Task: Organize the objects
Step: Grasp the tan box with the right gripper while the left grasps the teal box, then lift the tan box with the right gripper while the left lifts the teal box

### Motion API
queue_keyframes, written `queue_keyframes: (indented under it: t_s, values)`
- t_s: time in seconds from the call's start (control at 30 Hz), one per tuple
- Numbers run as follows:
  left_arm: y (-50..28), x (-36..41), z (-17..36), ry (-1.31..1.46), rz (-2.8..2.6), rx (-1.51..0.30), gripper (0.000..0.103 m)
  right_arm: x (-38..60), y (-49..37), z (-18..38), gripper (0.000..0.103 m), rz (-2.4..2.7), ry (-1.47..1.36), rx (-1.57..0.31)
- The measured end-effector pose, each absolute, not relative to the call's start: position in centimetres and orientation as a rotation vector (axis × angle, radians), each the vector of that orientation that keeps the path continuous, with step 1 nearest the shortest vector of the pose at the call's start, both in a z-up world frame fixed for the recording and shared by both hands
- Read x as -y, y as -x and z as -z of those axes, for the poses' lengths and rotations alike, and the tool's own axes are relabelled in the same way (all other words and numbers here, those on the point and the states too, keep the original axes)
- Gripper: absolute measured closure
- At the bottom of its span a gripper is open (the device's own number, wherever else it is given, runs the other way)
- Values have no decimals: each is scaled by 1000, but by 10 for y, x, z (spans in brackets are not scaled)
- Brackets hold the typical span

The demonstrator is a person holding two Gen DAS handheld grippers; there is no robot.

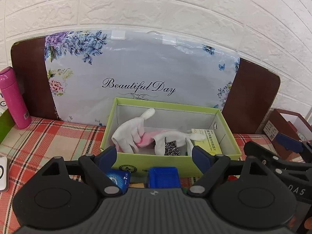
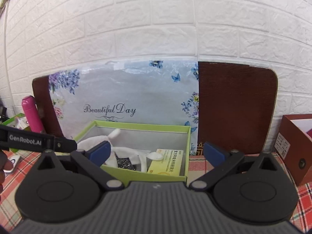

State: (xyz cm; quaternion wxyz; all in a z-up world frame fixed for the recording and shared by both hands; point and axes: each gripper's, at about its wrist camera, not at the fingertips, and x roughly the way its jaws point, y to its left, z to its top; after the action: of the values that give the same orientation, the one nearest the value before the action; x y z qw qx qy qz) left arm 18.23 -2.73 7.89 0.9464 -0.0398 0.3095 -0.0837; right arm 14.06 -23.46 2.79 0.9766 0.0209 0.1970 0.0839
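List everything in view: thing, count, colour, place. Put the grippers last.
green box: one, lime green, open, on the checked cloth, centre.
white gloves: two, white, lying inside the green box.
pink cloth: one, pink, inside the box between the gloves.
sparkly item: one, black and silver, in the box, partly under a glove.
yellow carton: one, pale yellow, inside the box's right end.
pink bottle: one, magenta, upright at far left.
floral bag: one, pale blue, printed "Beautiful Day", behind the box.
brown board: one, dark brown, behind the bag by the wall.
red-brown box: one, far right.
blue items: two, blue, in front of the box.
checked cloth: one, red and green.
left gripper: open.
right gripper: open.
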Motion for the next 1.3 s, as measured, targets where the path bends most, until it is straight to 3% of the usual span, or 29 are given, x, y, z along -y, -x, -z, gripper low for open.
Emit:
queue_keyframes:
  t_s: [0.3,0.67,0.77,0.87,0.93,0.97,1.0,1.03,1.2,1.3]
  values:
    - [-127,23,-65,62,208,-634,16,247,-77,-25,0,-158,-86,-381]
    - [-101,21,5,116,315,-781,18,254,-37,82,0,-63,-198,-639]
    - [-105,26,13,81,306,-790,18,241,-35,98,9,-56,-143,-659]
    - [-112,31,17,58,302,-798,18,232,-39,106,24,-64,-110,-681]
    - [-119,36,20,36,303,-804,20,229,-40,109,39,-63,-93,-694]
    - [-122,38,22,20,304,-810,30,228,-40,110,60,-62,-82,-699]
    - [-124,40,24,1,303,-821,38,228,-38,110,67,-61,-74,-698]
    - [-126,42,26,-29,284,-825,47,229,-37,108,69,-69,-73,-697]
    - [-116,41,22,-57,289,-827,59,232,-20,105,73,-131,-49,-704]
    - [-93,35,17,-66,311,-820,61,230,-5,105,73,-173,-18,-707]
